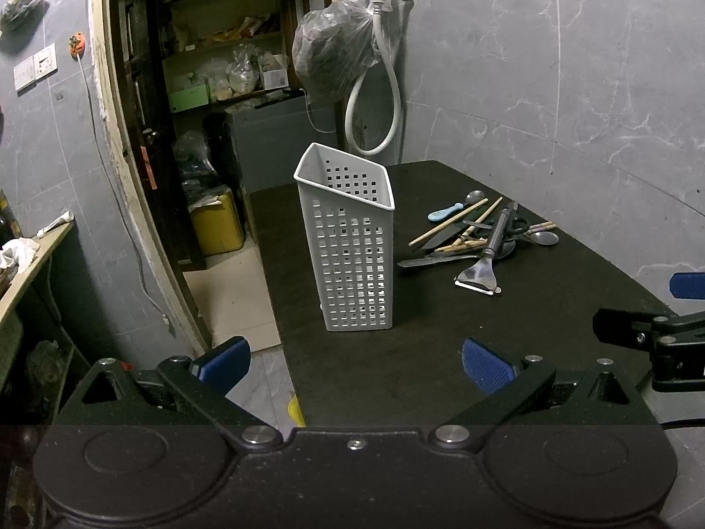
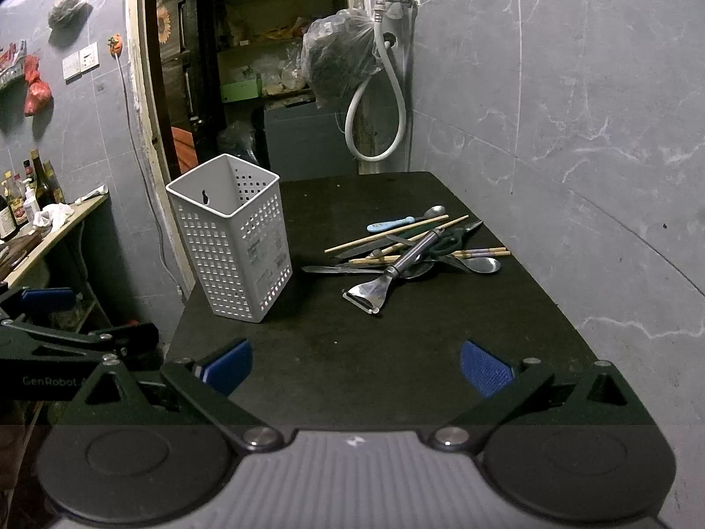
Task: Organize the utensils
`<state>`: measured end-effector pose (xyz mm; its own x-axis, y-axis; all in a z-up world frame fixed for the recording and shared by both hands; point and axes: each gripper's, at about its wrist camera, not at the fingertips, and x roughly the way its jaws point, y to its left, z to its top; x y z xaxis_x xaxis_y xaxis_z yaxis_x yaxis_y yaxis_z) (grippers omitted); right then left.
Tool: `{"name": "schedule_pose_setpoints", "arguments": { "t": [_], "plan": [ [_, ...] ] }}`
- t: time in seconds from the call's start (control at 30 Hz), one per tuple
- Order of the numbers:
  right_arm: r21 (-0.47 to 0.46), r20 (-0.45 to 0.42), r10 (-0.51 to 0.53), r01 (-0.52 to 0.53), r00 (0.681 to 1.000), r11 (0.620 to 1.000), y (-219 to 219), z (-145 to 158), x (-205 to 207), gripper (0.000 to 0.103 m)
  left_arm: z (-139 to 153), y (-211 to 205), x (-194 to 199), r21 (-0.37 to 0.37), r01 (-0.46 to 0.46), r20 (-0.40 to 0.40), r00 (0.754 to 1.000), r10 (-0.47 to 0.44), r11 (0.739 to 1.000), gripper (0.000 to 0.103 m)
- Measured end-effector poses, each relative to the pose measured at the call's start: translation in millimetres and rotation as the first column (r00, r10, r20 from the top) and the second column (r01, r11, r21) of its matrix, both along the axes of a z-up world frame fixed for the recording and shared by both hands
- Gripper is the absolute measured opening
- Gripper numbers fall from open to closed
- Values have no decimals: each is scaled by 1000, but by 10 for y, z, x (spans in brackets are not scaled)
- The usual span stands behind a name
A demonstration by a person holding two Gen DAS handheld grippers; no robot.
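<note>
A tall white perforated utensil holder (image 1: 350, 242) (image 2: 233, 242) stands upright near the left edge of a black table (image 1: 440, 344) (image 2: 396, 339); nothing shows inside it. To its right lies a pile of utensils (image 1: 480, 233) (image 2: 418, 251): a metal peeler (image 1: 480, 273) (image 2: 374, 288), wooden chopsticks (image 2: 383, 234), metal spoons, a blue-handled spoon (image 2: 394, 223), a knife and black scissors. My left gripper (image 1: 354, 363) is open over the table's near left corner, short of the holder. My right gripper (image 2: 354, 363) is open above the near edge, holding nothing.
A grey tiled wall runs along the table's right side. Behind the table hang a tap with a white hose (image 2: 374, 106) and a dark plastic bag (image 2: 339, 57). A doorway to a storeroom opens at the left, and a side counter with bottles (image 2: 26, 203) stands far left.
</note>
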<state>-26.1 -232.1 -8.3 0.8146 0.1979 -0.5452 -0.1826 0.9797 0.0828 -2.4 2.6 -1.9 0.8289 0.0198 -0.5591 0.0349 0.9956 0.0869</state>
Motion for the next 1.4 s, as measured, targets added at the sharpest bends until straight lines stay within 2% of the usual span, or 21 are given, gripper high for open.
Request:
{"name": "schedule_pose_setpoints", "arguments": {
  "t": [1.07,1.4],
  "plan": [
    [1,0,1,-1,1000,1000,6,-3,-8,103,-4,-6,-2,3,1,-3,1000,-1,1000,102],
    [8,-22,0,0,1000,1000,-117,-55,61,103,-63,-62,110,5,7,-41,999,-7,1000,102]
  ]
}}
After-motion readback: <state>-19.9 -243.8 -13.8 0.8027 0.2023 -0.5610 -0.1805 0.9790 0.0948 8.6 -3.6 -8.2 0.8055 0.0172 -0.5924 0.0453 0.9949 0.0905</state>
